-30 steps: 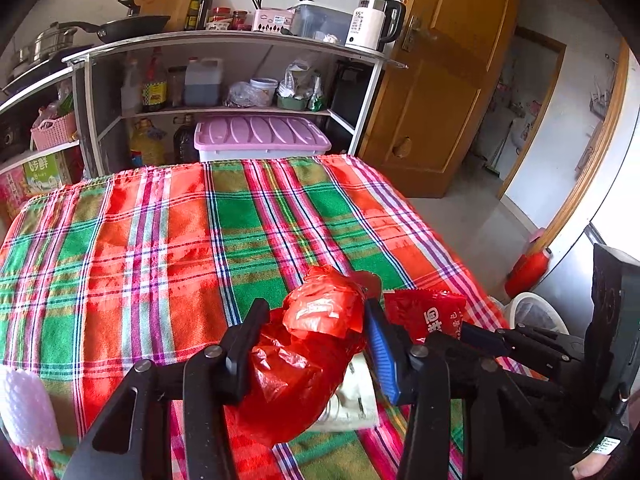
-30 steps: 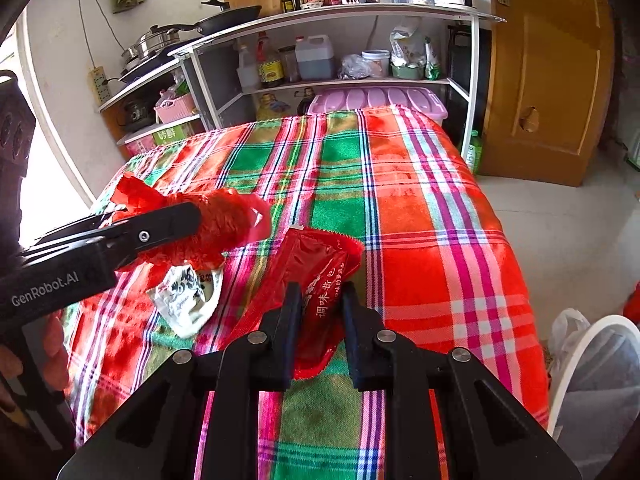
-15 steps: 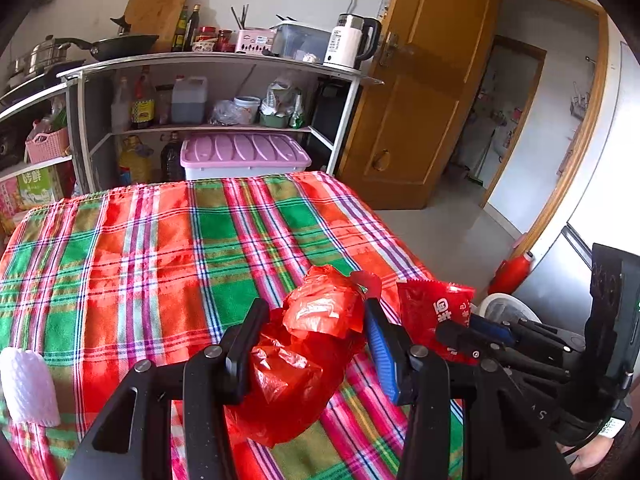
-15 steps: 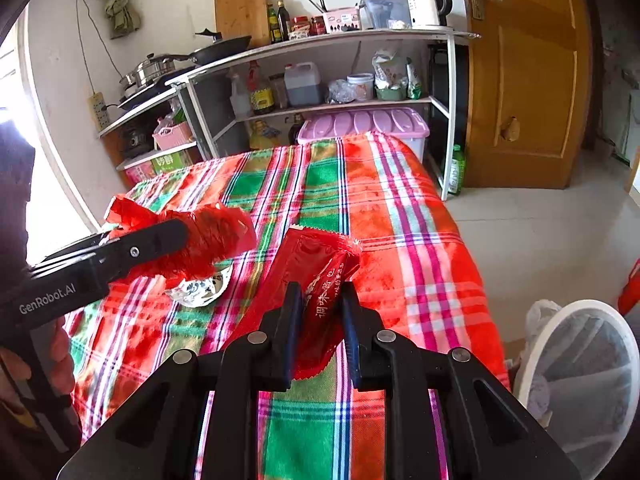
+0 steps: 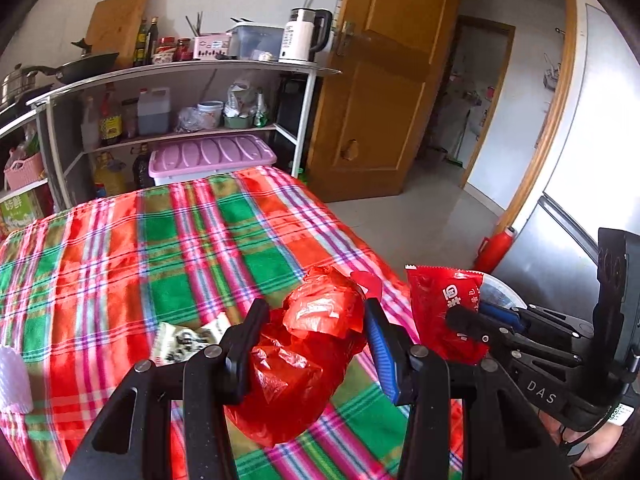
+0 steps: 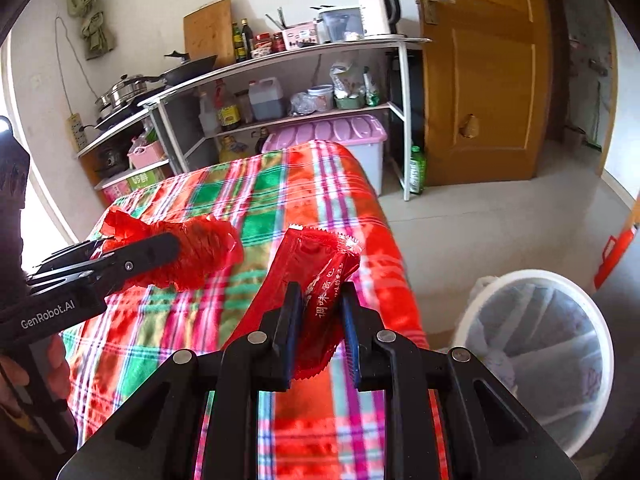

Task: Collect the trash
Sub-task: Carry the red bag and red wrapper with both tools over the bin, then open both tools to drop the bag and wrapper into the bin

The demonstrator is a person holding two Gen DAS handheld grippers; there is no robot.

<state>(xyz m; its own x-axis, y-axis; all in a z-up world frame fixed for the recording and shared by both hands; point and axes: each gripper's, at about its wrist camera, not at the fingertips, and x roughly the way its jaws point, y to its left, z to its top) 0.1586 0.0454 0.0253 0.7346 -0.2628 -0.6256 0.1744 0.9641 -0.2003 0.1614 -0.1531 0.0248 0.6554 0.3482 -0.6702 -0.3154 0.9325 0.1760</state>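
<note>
Left tongs (image 5: 316, 320) clamped on a crumpled red plastic bag (image 5: 304, 344), held clear above the surface (image 5: 120, 264), which wears a red-green-pink plaid cloth. Bag bulges between both fingers and hangs below them. Just left of it, flat on the cloth: a small white wrapper with dark print (image 5: 188, 340). At the far left edge, a pale bubbly scrap (image 5: 14, 380) (too blurred to identify).

Right tongs (image 6: 320, 308) clamped on a red seasoning sachet (image 6: 316, 284) with white characters, gripped at its lower half, top end sticking up and tilted right. Sachet sits above the surface's right edge. Further right, on the floor beside the surface: a white round trash bin (image 6: 600, 320) lined with a clear bag, mouth open, well below the sachet.
</note>
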